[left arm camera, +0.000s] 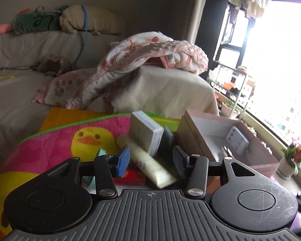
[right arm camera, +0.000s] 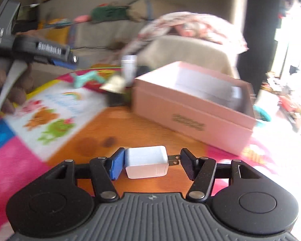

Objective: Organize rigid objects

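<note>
gripping white charger [right arm camera: 146, 164], right claw [right arm camera: 152, 163]; left claw [left arm camera: 151, 159] open (box [right arm camera: 190, 108] print unreadable).

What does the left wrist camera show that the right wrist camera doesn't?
Only the left wrist view shows potted flowers on the sill and a white item lying inside the box. Only the right wrist view shows a white plug adapter in the right gripper and a picture book. Both show the pink box and the cream tube.
</note>
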A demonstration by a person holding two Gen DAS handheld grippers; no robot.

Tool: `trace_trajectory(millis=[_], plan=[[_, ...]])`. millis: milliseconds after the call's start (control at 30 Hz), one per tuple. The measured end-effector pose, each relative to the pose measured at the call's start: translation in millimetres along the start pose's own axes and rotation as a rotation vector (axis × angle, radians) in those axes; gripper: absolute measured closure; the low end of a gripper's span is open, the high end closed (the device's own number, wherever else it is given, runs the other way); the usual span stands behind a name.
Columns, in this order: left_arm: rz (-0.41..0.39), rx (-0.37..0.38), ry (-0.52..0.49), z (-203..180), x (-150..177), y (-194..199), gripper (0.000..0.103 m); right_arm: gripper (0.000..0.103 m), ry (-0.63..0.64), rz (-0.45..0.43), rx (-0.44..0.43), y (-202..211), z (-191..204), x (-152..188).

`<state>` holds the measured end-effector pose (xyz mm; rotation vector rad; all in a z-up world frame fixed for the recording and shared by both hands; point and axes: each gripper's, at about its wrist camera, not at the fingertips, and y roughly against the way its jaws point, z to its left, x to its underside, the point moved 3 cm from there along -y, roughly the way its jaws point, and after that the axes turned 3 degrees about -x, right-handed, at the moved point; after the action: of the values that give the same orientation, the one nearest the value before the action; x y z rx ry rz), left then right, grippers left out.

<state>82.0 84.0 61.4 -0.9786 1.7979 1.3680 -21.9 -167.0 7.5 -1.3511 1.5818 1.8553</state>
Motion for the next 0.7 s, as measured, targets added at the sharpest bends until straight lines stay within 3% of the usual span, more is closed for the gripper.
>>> trace_trajectory(millis=[133,233,333,400,500,567,633,700], plan=[[0.028,0.014,0.100,-1.6,-37.1,-47.0,0.051,0.043,-0.057,0.004,0.017,-4.3,-15.1,4.3],[0.064,-0.051,0.130,0.3,-51.9,-83.9,0.052,0.043,-0.059,-0.005,0.010,-1.5,-16.3,4.9],[0.141,-0.147,0.063,0.0,-52.0,-120.9,0.051,0.042,-0.068,-0.008,0.004,-1.4,-15.4,5.6],[0.178,-0.165,0.033,1.8,-46.3,-138.6,0.047,0.042,-0.092,0.001,-0.005,-3.1,-17.1,5.2],[0.189,-0.102,0.029,5.6,-37.6,-146.5,0.054,0.042,-0.137,0.015,-0.008,-5.6,-22.3,5.0],[0.208,-0.062,-0.039,3.3,-28.2,-146.0,0.070,0.042,-0.160,0.021,-0.015,-6.8,-25.0,5.2],[0.208,-0.031,-0.092,5.4,-18.9,-137.6,0.071,0.042,-0.168,0.026,-0.021,-7.6,-25.5,5.6],[0.235,0.022,-0.061,13.8,-9.8,-125.5,0.076,0.042,-0.166,0.029,-0.019,-8.2,-24.4,5.6]])
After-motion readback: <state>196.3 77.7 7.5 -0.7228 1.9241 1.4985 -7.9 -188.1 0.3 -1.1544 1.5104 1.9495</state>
